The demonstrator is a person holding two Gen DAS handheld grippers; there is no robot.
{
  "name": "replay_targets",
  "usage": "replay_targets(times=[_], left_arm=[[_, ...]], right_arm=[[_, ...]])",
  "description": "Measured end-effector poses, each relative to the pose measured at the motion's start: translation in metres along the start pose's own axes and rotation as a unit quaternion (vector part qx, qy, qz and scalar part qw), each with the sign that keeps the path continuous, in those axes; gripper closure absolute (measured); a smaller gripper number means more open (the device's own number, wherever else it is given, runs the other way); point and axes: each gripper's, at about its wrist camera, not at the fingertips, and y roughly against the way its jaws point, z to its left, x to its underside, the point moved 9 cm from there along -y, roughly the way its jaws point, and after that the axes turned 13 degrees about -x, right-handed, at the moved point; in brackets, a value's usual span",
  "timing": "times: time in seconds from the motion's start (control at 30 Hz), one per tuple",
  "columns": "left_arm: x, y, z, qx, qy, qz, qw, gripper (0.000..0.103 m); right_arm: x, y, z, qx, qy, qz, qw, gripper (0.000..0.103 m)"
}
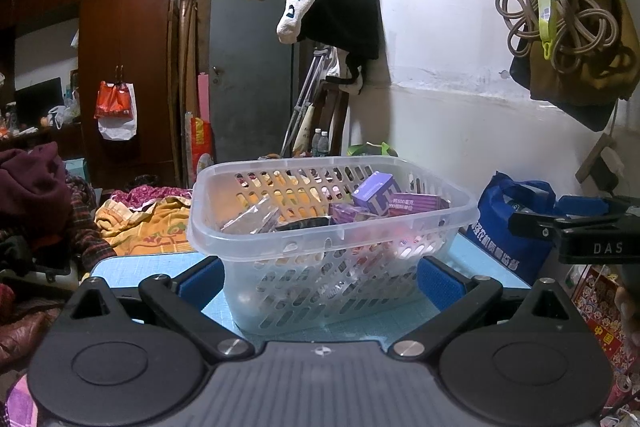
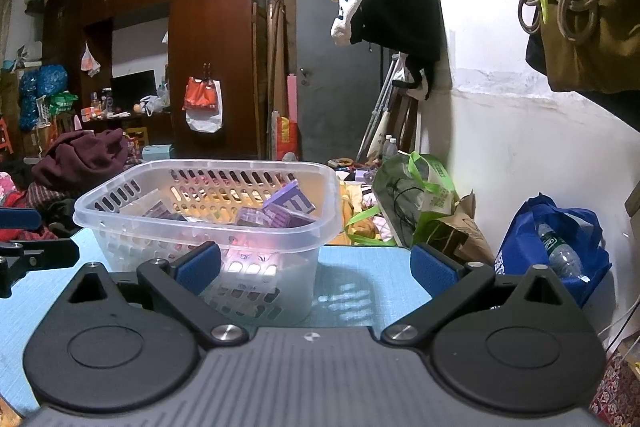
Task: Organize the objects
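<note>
A clear slotted plastic basket (image 1: 276,227) stands on a light blue table (image 1: 132,267); it also shows in the right wrist view (image 2: 132,211). It holds purple boxes (image 1: 374,193) and clear packets (image 1: 252,219). My left gripper (image 1: 320,279) is open and empty, its blue pads (image 1: 202,277) flanking the basket's near wall without a grip. My right gripper (image 2: 316,267) is open and empty, to the right of the basket, its left pad in front of the basket's corner. The right gripper's fingers (image 1: 560,223) show at the left view's right edge.
A blue bag (image 2: 552,247) with a bottle and a green bag (image 2: 420,199) sit by the white wall on the right. Clothes are piled (image 1: 36,187) to the left. A wardrobe (image 1: 128,47) and grey door (image 1: 250,67) stand behind.
</note>
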Motion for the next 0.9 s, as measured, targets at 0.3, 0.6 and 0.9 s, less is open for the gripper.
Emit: replay_targets(times=[0.3,0.6,0.9], left_arm=[[-0.0002,-0.0013,0.0001,0.0,0.0,0.001,1.0,0.0],[-0.0004,-0.0015,0.0003,0.0,0.001,0.001,1.0,0.0],[-0.0011,-0.0043,-0.0017,-0.003,0.002,0.003,1.0,0.0]], right_arm=[[-0.0004,0.0004,-0.0012,-0.002,-0.002,0.001,1.0,0.0],[-0.0005,0.0005,-0.0006,-0.006,-0.004,0.001,1.0,0.0],[0.0003,0.0009,-0.0007,-0.007,-0.005,0.002,1.0,0.0]])
